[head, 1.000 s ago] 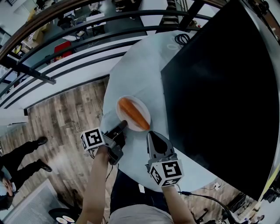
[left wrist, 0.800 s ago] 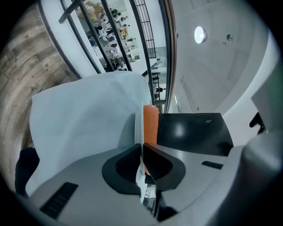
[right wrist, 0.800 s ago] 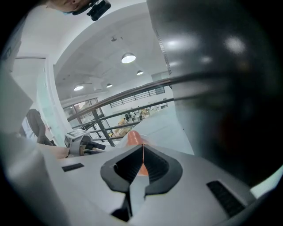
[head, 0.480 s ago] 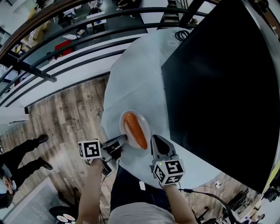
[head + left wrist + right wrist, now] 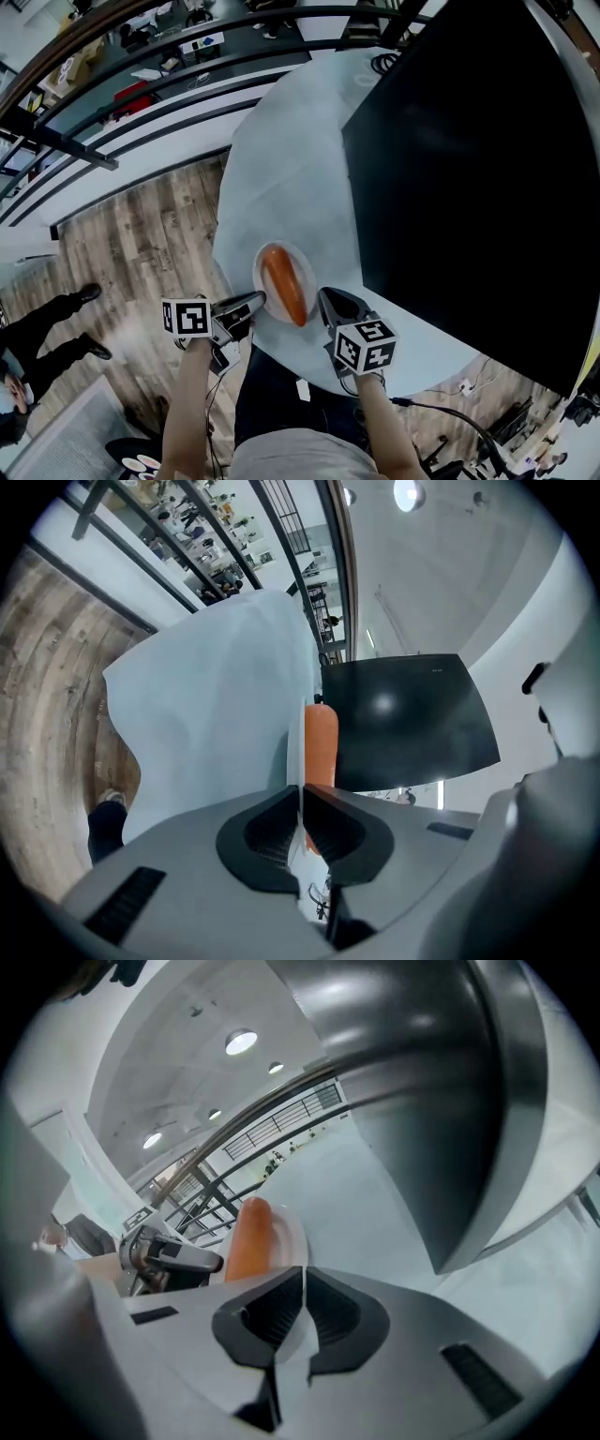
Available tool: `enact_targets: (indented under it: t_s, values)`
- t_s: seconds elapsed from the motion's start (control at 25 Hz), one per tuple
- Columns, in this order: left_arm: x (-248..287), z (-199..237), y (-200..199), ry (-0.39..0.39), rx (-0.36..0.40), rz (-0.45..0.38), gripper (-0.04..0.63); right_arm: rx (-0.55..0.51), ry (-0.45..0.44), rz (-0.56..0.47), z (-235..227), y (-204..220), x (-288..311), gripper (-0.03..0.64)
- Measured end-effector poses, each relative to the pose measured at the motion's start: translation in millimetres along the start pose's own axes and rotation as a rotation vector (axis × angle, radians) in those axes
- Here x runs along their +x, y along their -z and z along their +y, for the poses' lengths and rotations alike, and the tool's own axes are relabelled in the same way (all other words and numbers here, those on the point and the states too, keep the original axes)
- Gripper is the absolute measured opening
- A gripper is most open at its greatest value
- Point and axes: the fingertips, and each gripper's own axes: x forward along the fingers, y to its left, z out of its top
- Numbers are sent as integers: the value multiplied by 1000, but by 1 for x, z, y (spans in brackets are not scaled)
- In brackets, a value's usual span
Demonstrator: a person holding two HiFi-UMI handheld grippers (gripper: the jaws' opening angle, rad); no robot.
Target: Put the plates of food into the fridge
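Note:
A white plate (image 5: 306,279) with one long orange piece of food (image 5: 284,286) sits near the front edge of the pale round table (image 5: 281,169). My left gripper (image 5: 259,299) is shut on the plate's left rim; in the left gripper view the plate (image 5: 295,752) runs edge-on between the jaws, with the food (image 5: 321,742) behind it. My right gripper (image 5: 323,297) is at the right rim, and its jaws look shut on the plate (image 5: 286,1237) beside the food (image 5: 248,1237). The black fridge (image 5: 469,187) stands on the table to the right, its door closed.
Dark railings (image 5: 141,94) run beyond the table's far side. To the left is a wooden floor (image 5: 141,244), where a person's legs (image 5: 47,328) show at the lower left. A coiled cable (image 5: 384,61) lies at the table's far end.
The plate and both grippers have come nearer to me, toward the table's front edge. The food now lies more upright in the head view.

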Motion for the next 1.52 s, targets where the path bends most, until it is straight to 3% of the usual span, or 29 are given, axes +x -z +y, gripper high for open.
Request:
enact_targets:
  t_s: [0.24,0.52,0.8,0.96,1.12,1.52]
  values:
    - [3,10,-3,-89,32,47,21,-30,-27,94,1,0,13,19]
    - [3,13,-3,-101,22,50,20,53,-48,163,0,3,16,60]
    - [2,13,-3,-103,17,48,20,13,-35,232,16,11,27,88]
    - [3,12,-4,-107,22,46,20,50,-1,210,12,12,28,87]
    - [4,14,-5,-114,44,31,20,203,-40,150,10,11,29,63]
    - [-4,2,23,-128,65,34,20,230,-37,119,18,30,3,60]
